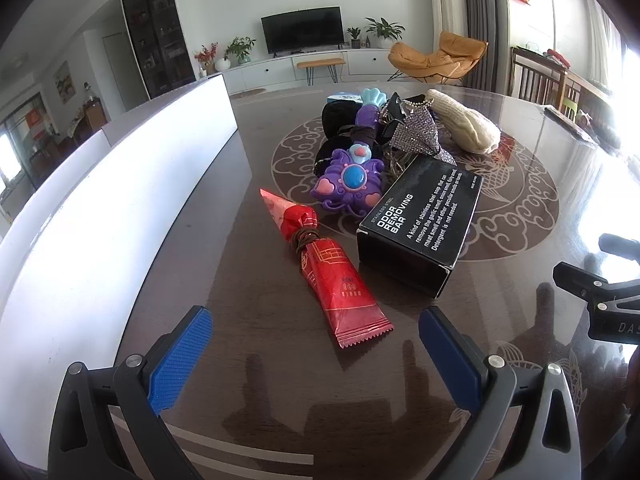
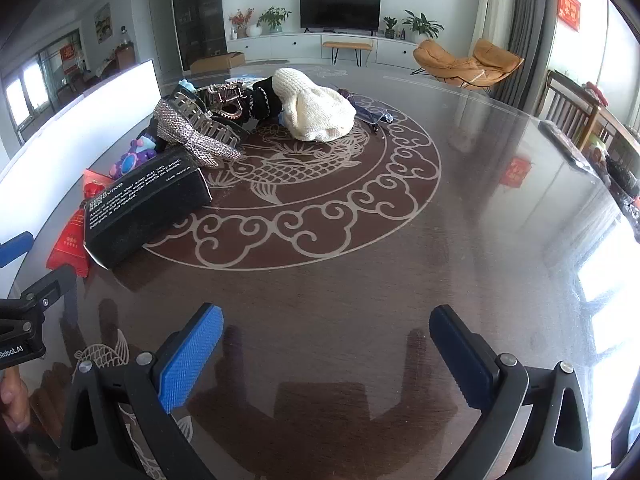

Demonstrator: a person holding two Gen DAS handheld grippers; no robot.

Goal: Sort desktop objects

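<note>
A pile of small objects lies on the dark round table. Nearest my left gripper is a red snack packet tied with a brown band. Beside it lies a black box printed "Odor Removing Bar". Behind them are a purple toy wand, a rhinestone pouch, black items and a cream knitted hat. My left gripper stands open just short of the packet, empty. My right gripper is open over bare table, right of the black box; the hat and silver hair claws lie farther off.
A long white panel runs along the table's left side. The table carries a pale fish-and-cloud inlay. Small dark items lie at the far right edge. Part of the right gripper's frame shows in the left view.
</note>
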